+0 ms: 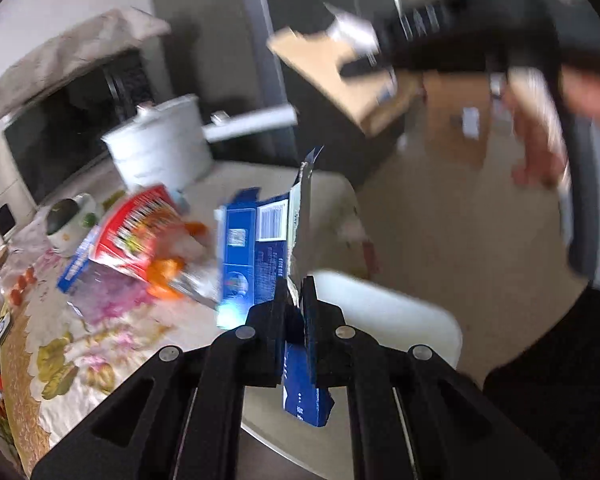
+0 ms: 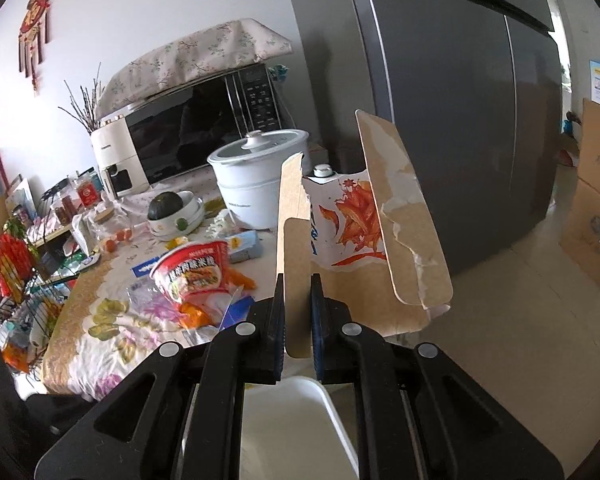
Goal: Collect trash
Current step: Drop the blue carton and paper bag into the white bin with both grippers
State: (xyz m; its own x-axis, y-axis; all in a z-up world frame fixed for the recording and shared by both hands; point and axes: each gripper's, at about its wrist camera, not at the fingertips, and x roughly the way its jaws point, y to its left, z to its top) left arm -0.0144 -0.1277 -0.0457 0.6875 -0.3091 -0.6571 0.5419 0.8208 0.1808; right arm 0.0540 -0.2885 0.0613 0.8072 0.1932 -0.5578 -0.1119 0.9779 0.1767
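Two tools clenched, left tool [image 1: 296, 292] on blue carton [image 1: 260, 240], right tool [image 2: 298, 292] on brown carton [image 2: 400, 216], noodle cup [image 2: 192, 270] beside.

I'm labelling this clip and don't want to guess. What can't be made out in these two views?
- Left wrist view: right gripper smeared by motion blur; its grip unreadable there.
- Left wrist view: flattened blue carton's small print, too blurred.
- Right wrist view: torn brown cardboard box hides the table behind it.

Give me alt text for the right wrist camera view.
The right gripper is shut on a flattened brown cardboard carton held up beside a table cluttered with a red noodle cup, a white pot and wrappers.
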